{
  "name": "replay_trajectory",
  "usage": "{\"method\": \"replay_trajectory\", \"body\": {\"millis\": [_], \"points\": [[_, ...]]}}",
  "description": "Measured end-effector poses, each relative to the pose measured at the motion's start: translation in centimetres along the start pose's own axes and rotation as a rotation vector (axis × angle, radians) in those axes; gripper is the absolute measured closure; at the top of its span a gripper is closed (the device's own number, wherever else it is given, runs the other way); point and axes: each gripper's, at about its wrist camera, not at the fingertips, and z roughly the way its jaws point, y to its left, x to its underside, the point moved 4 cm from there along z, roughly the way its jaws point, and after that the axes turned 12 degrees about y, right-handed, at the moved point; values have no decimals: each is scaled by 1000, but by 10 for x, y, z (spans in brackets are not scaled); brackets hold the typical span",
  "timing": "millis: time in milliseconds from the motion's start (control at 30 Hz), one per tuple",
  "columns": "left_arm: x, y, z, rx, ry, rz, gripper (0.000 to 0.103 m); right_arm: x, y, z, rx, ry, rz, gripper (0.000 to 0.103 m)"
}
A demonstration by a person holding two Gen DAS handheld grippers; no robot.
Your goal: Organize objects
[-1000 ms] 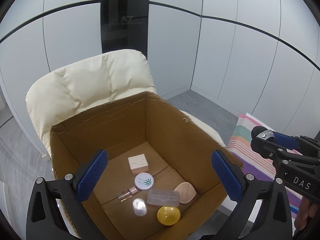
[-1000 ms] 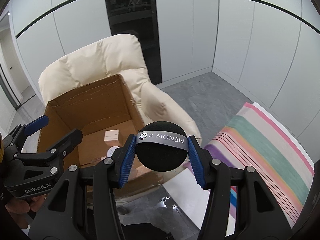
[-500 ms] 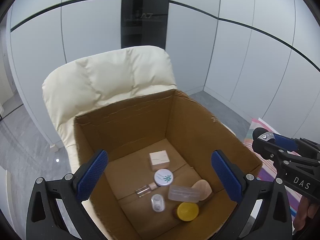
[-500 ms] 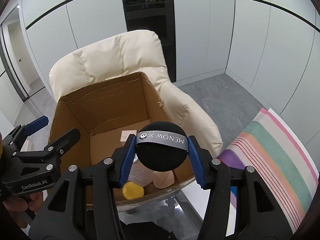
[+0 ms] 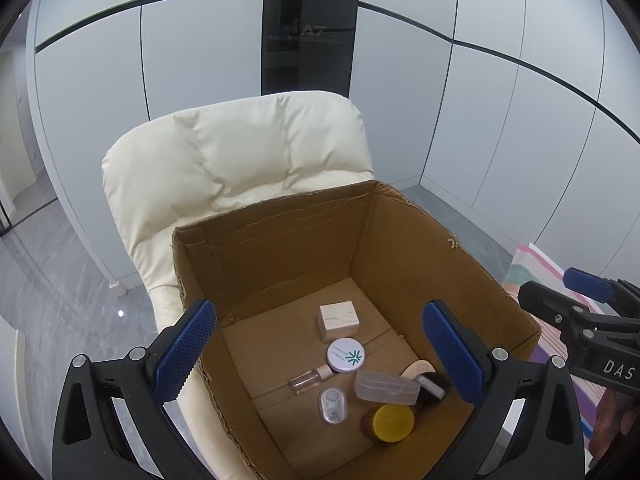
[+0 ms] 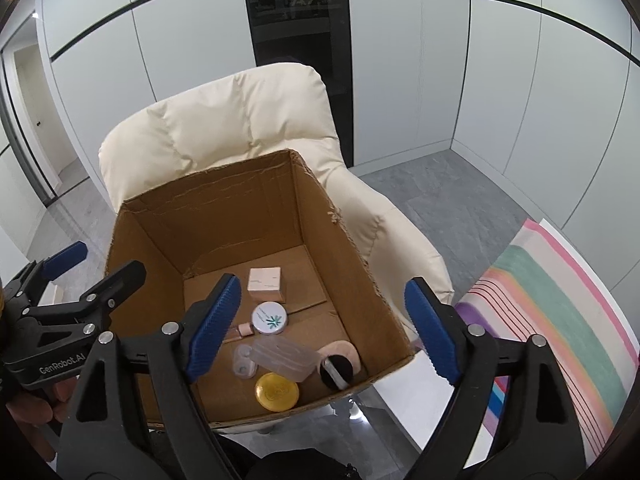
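Observation:
An open cardboard box [image 5: 400,232] [image 6: 224,208] stands on a cream armchair. In it lie a black puff with a grey band [image 6: 335,372] [image 5: 431,386], a yellow-lidded jar [image 6: 277,391], a clear plastic case [image 6: 286,358], a round white compact [image 6: 269,317], a small pink box [image 6: 264,282], a small bottle and a lens case. My right gripper [image 6: 326,330] is open and empty above the box's front right. My left gripper [image 5: 320,354] is open and empty above the box; it also shows at the left of the right wrist view [image 6: 76,276].
The cream armchair [image 5: 240,160] backs against white wall panels. A striped mat [image 6: 560,320] lies on the grey floor to the right. A dark glass panel [image 5: 308,28] stands behind the chair.
My right gripper has opened and let go of the black puff, which now lies in the box's front right corner. Both grippers have moved further over the box.

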Motion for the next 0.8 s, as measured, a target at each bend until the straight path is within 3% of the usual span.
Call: {"method": "replay_trajectory", "body": {"millis": [167,800], "points": [[-1,-10,-1,2,-5,15,0,2,-12,-5,27,-11,20,1],[-5,-63,2,36,-14,78,0,22,-74,-22,125,-16,116,0]]}}
